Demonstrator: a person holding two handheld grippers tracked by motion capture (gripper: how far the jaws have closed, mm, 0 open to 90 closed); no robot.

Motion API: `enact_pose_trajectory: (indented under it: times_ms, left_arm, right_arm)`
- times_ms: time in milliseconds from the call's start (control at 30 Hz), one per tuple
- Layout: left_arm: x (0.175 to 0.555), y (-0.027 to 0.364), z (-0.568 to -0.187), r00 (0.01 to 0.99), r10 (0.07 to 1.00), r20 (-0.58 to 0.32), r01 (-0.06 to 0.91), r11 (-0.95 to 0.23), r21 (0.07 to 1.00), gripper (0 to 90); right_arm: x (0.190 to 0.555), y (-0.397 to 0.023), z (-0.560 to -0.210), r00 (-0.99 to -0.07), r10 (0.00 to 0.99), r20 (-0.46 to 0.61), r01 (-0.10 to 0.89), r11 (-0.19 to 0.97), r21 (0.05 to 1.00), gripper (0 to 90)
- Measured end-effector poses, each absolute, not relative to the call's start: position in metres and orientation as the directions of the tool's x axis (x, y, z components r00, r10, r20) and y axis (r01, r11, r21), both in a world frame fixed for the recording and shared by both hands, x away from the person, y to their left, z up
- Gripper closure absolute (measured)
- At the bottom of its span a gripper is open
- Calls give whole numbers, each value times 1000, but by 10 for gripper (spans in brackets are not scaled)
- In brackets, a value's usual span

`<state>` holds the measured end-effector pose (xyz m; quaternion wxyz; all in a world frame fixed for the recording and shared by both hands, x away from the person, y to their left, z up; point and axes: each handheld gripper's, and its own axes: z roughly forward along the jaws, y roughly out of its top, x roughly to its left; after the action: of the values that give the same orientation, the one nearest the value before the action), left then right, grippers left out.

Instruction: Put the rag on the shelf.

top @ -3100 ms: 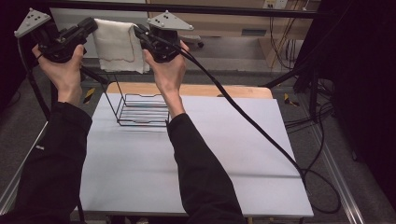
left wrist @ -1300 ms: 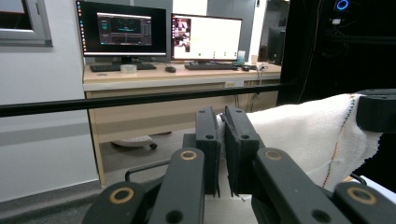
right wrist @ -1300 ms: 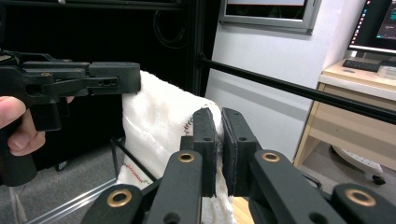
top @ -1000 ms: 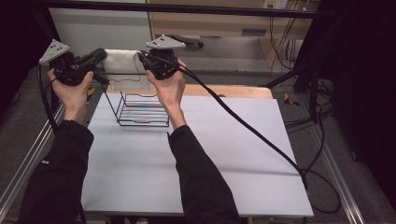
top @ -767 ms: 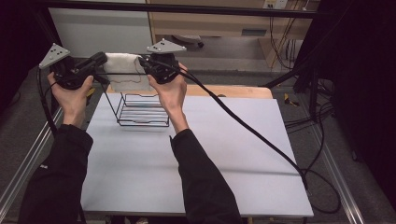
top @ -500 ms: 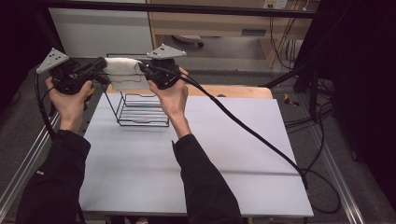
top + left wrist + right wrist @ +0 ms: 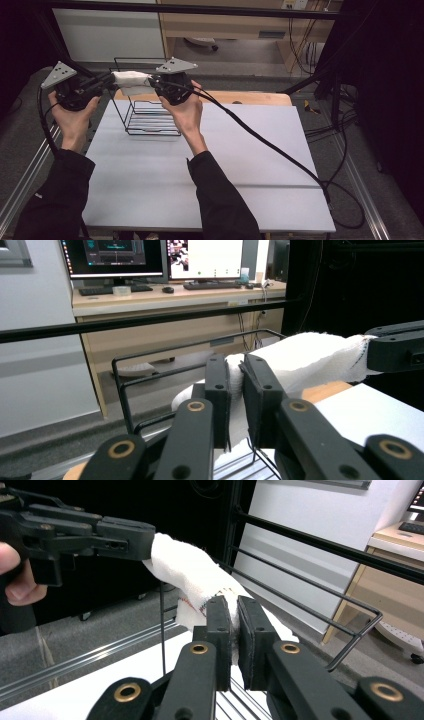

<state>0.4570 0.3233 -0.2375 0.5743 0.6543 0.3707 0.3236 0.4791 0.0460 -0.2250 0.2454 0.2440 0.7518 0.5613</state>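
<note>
You are holding a white cloth [image 7: 131, 80] stretched between both grippers in the upper left of the high view, above the top rim of the black wire rack [image 7: 150, 112]. Your left gripper [image 7: 102, 81] is pinching the cloth's left end; in the left gripper view its jaws are pressing together on the cloth [image 7: 300, 357] at centre frame, with the right gripper's jaw tip [image 7: 395, 347] entering at the right edge. Your right gripper [image 7: 156, 81] is pinching the opposite end; in the right gripper view its jaws are closing on the cloth [image 7: 195, 580] at centre, and the left gripper [image 7: 120, 532] is gripping the far end at upper left. The rack is standing on the white table [image 7: 240, 165], toward its far left portion, beneath the cloth.
</note>
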Motion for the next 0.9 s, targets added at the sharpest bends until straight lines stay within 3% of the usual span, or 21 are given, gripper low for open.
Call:
enact_pose_trajectory:
  times_ms: [200,433,900]
  left_arm:
    - [450,331,-222,504,864,-9,121,-60,991,771]
    - [460,326,-204,511,859,-9,193,-104,976,874]
    - [474,317,-214,563,826,-20,271,-161,949,900]
  right_arm:
    - [477,46,-229,-767,633,-104,87,264,961,850]
    - [476,47,-232,-769,628,-117,82,279,957,850]
    - [476,45,-238,-779,617,-115,90,292,952,846]
